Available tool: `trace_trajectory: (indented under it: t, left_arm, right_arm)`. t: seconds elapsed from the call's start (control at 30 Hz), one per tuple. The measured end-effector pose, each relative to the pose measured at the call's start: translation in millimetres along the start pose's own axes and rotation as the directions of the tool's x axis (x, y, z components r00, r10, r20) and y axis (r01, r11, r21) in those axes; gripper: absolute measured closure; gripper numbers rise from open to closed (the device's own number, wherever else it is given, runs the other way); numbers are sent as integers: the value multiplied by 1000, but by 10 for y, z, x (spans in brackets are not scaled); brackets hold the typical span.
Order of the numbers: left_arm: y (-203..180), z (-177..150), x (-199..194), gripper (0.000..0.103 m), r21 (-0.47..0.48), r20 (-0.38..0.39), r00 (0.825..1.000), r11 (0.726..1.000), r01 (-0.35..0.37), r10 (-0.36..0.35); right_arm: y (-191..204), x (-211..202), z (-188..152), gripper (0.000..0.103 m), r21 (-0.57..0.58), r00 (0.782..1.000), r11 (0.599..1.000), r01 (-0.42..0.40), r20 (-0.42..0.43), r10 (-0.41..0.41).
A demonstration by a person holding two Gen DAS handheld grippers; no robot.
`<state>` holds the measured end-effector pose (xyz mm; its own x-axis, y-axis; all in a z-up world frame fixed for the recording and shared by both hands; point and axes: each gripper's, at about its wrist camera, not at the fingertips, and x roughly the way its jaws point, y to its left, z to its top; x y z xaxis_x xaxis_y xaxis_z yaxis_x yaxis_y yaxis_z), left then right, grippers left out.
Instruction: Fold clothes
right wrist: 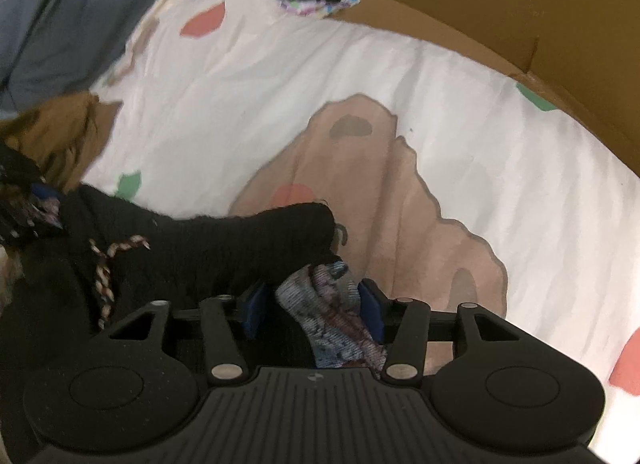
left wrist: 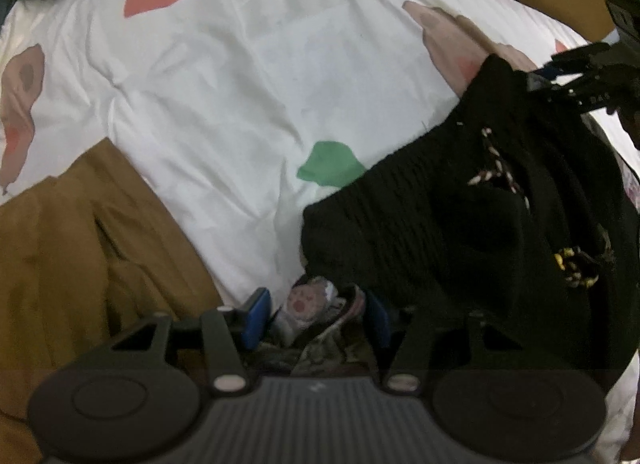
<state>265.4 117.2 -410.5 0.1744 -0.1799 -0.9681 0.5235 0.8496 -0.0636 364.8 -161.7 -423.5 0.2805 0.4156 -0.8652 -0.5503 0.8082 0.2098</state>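
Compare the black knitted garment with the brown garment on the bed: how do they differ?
The black knitted garment is ribbed with a striped drawcord; the brown garment is smooth and plain. The black one lies by both tongs, the brown one off to the side. Both rest rumpled on the white printed bedcover.

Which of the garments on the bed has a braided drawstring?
The black knit garment has it, a white-and-brown braided cord. The brown garment at the left shows none.
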Motion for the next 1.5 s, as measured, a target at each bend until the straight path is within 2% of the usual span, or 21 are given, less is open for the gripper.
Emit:
trace_trajectory:
  t: [0.17,0.23,0.27,0.3,0.33,0.37,0.47,0.6,0.83,1.03,1.2,1.37,1.5]
  left_arm:
    - [6,35,69,50,-6,3,1000,1000,7,-7]
    - [3,28,73,66,-1,17,1000,1000,24,-24]
    - [-7,22,63,78,7,26,999,999,35,-35]
    - [-26,19,47,83,18,33,999,999,33,-33]
    - [-45,17,19,85,30,43,999,999,24,-26]
    - [-64,15,-12,87,41,54,998,999,16,-18]
    - [-46,32,-173,88,27,121,993,1000,8,-11]
    - [-39,109,-381,90,-3,221,975,1000,10,-9]
    - [-207,399,-472,90,23,338,940,999,42,-48]
    - [-194,644,-416,90,18,385,917,994,104,-103]
    - [-272,840,-363,91,49,412,904,994,102,-113]
    - [-272,1026,-182,91,53,403,911,996,68,-84]
    - [-256,1116,144,89,31,336,941,999,27,-36]
  right_arm:
    - [10,47,-16,37,-13,1000,1000,6,2,-6]
    - [24,44,-41,37,-32,1000,999,8,6,-8]
    - [29,36,-43,44,-33,1000,999,4,6,-4]
    - [43,21,-44,51,-42,1000,999,1,7,-1]
    - [61,5,-46,73,-53,1000,999,-1,8,1]
    - [74,-26,-49,82,-58,1000,998,-1,10,2]
    - [79,-169,-66,93,-42,999,999,3,34,-1]
    - [62,-450,-104,96,-18,995,999,46,85,-45]
    - [-44,-958,-152,98,9,974,987,161,161,-161]
    - [-261,-1270,-235,99,81,955,972,220,184,-231]
    - [-426,-1346,-325,99,159,939,952,263,186,-290]
    - [-537,-1177,-353,99,199,932,937,288,166,-322]
    - [-645,-855,-356,98,208,938,936,283,141,-315]
